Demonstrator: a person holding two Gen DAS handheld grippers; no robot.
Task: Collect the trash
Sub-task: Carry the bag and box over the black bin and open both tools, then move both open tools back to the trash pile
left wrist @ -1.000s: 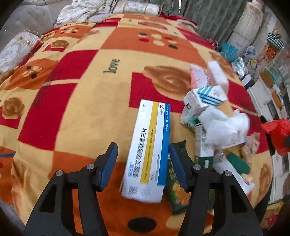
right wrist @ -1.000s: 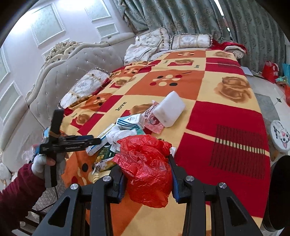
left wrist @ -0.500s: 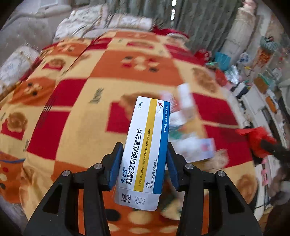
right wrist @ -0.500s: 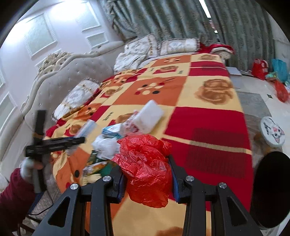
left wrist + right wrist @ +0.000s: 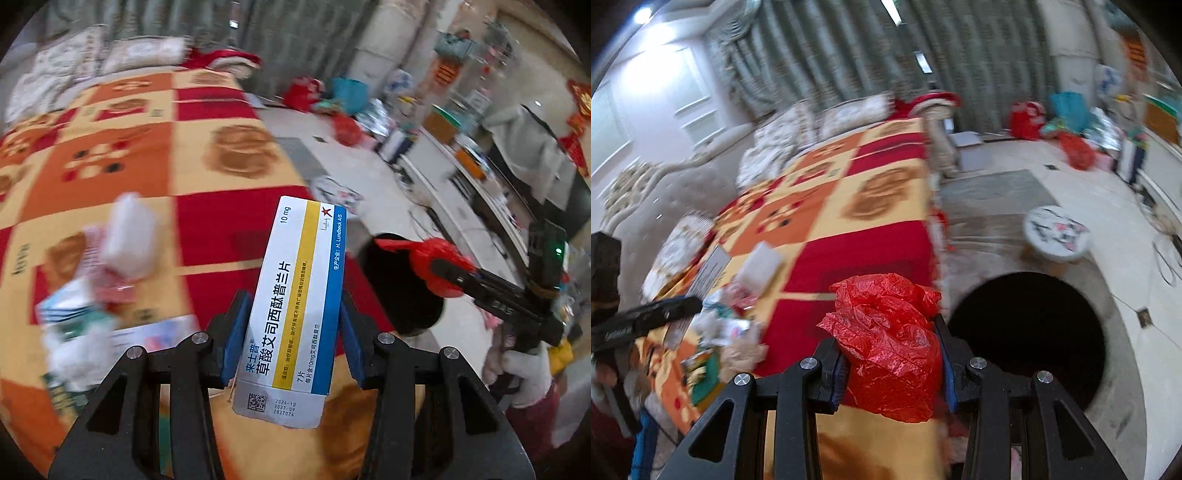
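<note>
1. My left gripper [image 5: 291, 332] is clamped on a box [image 5: 295, 306], a white carton with a yellow and a blue stripe; both blue pads [image 5: 234, 332] press its long sides, and it stands nearly upright, tilted a little to the right
2. The box is held clear of the bed [image 5: 207, 158]; its lower end with the printed code hangs below the pads
3. My right gripper [image 5: 890, 350] is clamped on a bag [image 5: 890, 347], crumpled red plastic that bulges above and below the fingers
4. In the left wrist view I see the right gripper [image 5: 448, 275] from the side, the bag [image 5: 432, 258] at its tip, a white-gloved hand [image 5: 524, 373] on its handle
5. A bin [image 5: 1030, 343], dark round opening, stands on the floor just beside the bed's edge; in the right wrist view it lies directly right of the bag
6. In the left wrist view the bin [image 5: 402, 288] shows between the box and the right gripper
7. Remaining trash [image 5: 92, 280] lies in a pile on the bed, left of the box: white wads, small cartons, wrappers; too blurred to tell apart
8. Bed cover: red, orange and yellow squares
9. Pillows [image 5: 831, 118] at the far end, curtain [image 5: 849, 51] behind
</note>
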